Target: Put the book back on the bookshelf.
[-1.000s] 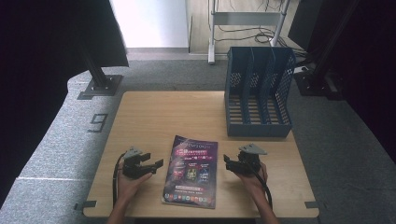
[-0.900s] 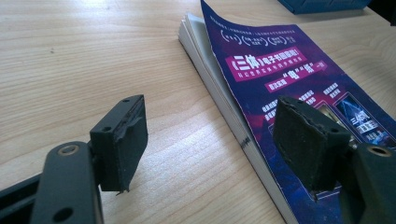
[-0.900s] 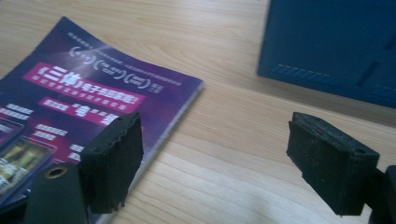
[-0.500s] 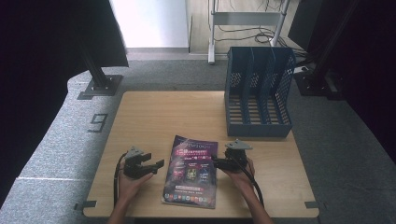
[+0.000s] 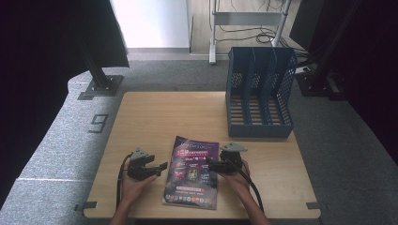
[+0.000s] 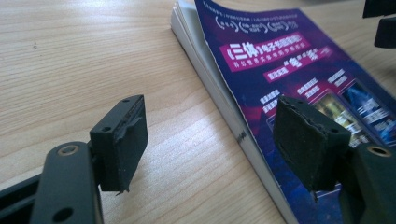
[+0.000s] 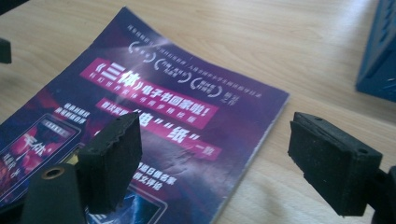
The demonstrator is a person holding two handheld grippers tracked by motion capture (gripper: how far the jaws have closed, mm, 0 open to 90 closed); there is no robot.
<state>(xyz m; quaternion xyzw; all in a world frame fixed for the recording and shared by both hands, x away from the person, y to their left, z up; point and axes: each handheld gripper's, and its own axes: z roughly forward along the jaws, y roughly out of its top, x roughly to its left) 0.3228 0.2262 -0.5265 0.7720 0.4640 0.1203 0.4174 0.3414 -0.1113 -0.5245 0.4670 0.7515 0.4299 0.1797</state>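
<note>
A purple magazine with white Chinese lettering lies flat near the table's front edge, between my two grippers. My left gripper is open at its left side. In the left gripper view its jaws straddle the magazine's spine edge, one pad over bare wood, the other over the cover. My right gripper is open at the right side. Its own view shows the jaws spanning the magazine's right edge, low over it. Neither gripper holds anything.
A blue mesh file rack with three slots stands at the table's back right; its corner shows in the right gripper view. The wooden table is bare behind the magazine. Cables trail from both grippers toward the person's forearms.
My right gripper has moved left, from beside the magazine to over its right edge. The left gripper has stayed almost in place, and the magazine has not moved.
</note>
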